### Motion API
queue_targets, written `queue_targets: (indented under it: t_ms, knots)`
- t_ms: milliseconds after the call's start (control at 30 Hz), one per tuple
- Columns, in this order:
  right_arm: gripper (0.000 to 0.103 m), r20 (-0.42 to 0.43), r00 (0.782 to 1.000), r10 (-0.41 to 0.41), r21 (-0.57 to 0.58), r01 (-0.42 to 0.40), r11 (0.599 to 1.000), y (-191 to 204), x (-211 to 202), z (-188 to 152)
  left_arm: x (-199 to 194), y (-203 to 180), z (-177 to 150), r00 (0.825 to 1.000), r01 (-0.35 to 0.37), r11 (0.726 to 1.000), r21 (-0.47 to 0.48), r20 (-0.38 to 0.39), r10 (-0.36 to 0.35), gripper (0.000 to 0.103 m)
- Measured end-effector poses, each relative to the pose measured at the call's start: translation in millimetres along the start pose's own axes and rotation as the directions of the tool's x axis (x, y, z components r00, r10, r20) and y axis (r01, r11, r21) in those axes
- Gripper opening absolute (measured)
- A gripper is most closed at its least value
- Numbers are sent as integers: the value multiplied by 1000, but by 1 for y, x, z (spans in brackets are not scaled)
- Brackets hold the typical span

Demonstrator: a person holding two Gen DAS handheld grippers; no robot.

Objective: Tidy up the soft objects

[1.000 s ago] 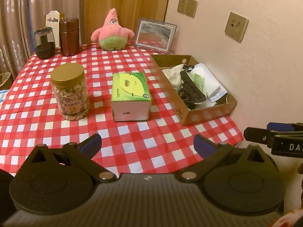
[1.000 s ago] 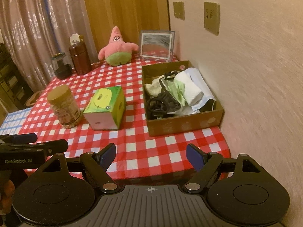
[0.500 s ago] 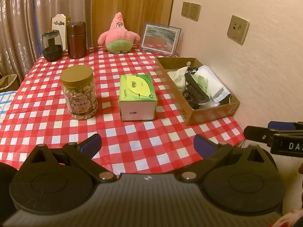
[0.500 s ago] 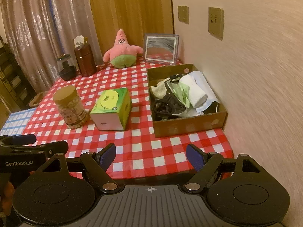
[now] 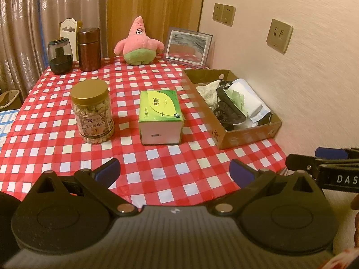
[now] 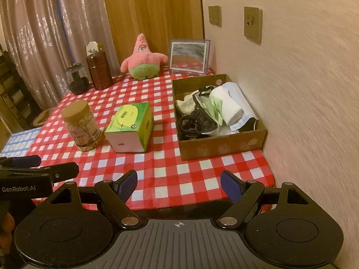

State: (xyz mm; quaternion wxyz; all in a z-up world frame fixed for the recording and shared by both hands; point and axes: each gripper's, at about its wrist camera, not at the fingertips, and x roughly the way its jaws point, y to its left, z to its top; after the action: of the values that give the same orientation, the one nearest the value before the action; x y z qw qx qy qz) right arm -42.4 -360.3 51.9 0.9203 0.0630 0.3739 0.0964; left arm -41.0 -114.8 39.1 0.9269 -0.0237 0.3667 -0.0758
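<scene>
A pink star-shaped plush toy (image 5: 137,42) (image 6: 142,57) sits upright at the far edge of the red-checked table (image 5: 157,170). A cardboard box (image 5: 246,134) (image 6: 222,146) by the wall holds a pile of soft things: a white towel roll (image 6: 226,105), a beige cloth (image 5: 207,90), a face mask and dark straps. My left gripper (image 5: 175,171) hangs over the table's near edge, open and empty. My right gripper (image 6: 178,182) is likewise open and empty at the near edge, to the right of the left one.
A green tissue box (image 5: 160,114) (image 6: 131,126) and a gold-lidded nut jar (image 5: 92,109) (image 6: 82,125) stand mid-table. At the back are a brown canister (image 5: 88,49), a dark grinder (image 5: 59,56) and a framed picture (image 5: 187,47). The wall runs along the right side.
Both views have drawn back and tilted up a little, so the table objects sit lower and farther in frame. Both grippers stayed open.
</scene>
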Motion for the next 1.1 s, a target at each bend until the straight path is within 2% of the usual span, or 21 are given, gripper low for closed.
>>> queue_targets:
  t_ms: [1100]
  knots:
    - [81,5,1000,-1,2,1,1000,-3,-1,-1,0,-4,-1,1000,3,1000,3,-4,-3,103]
